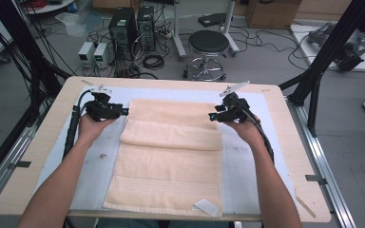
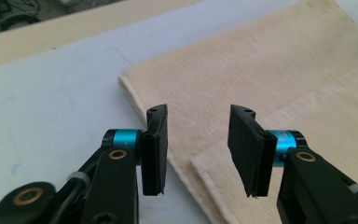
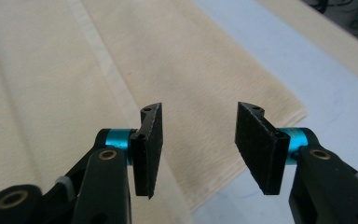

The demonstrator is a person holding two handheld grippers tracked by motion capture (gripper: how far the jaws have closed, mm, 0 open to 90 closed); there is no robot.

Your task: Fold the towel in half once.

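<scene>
Towel (image 1: 168,159), cream terry, spread lengthwise down the middle of a pale blue mat (image 1: 244,164), far end doubled back toward the near end in a flap (image 1: 171,134) across its full width. Left gripper (image 1: 123,112) raised just off the towel's far-left edge, right gripper (image 1: 212,116) opposite at the far-right edge, both pointing inward, jaws parted and empty, nothing pinched between the black pads (image 2: 156,149). Flap's fold line square to the towel's long axis, each gripper equally close to its own end of it; next likely pinch on the flap's corners
</scene>
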